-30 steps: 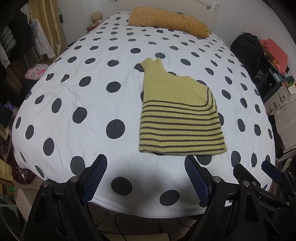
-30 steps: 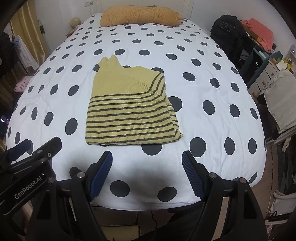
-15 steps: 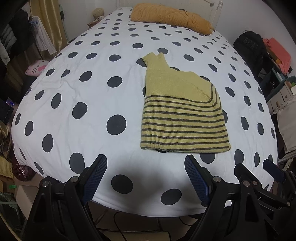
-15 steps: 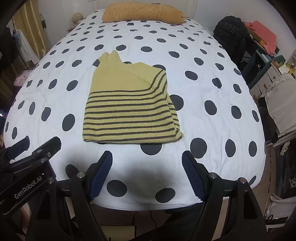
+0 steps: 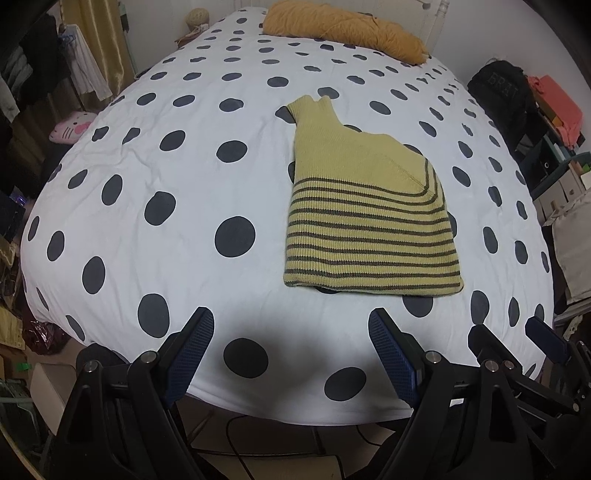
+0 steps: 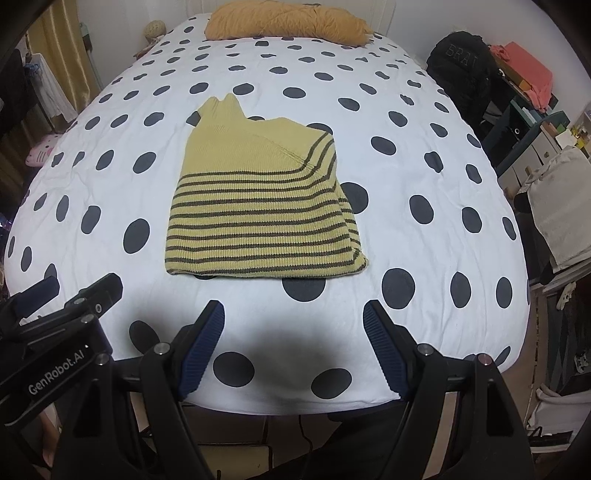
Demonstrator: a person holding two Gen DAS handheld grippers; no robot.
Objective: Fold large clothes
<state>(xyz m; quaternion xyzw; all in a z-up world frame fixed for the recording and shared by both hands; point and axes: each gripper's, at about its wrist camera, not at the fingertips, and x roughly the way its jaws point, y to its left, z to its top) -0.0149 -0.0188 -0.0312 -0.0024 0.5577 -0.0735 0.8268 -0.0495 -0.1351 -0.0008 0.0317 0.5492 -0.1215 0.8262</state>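
Note:
A yellow sweater with dark stripes (image 5: 369, 221) (image 6: 258, 214) lies folded flat on the bed, collar pointing to the headboard, folded hem nearest me. My left gripper (image 5: 291, 347) hangs open over the bed's near edge, left of and short of the sweater's hem, nothing between its blue pads. My right gripper (image 6: 293, 339) also stands open and empty, just short of the hem. Each gripper shows at the edge of the other's view: the right gripper (image 5: 517, 343) and the left gripper (image 6: 70, 295).
The bed's white cover with dark dots (image 5: 166, 206) (image 6: 424, 177) spreads around the sweater. An orange pillow (image 5: 343, 26) (image 6: 288, 20) lies at the headboard. A black backpack (image 6: 461, 70) and shelves stand to the right, hanging clothes (image 5: 85, 70) to the left. Cables run on the floor below.
Both views have shifted slightly, so the sweater sits a little lower in the frame than before. The sweater itself has not moved, and both grippers stay open.

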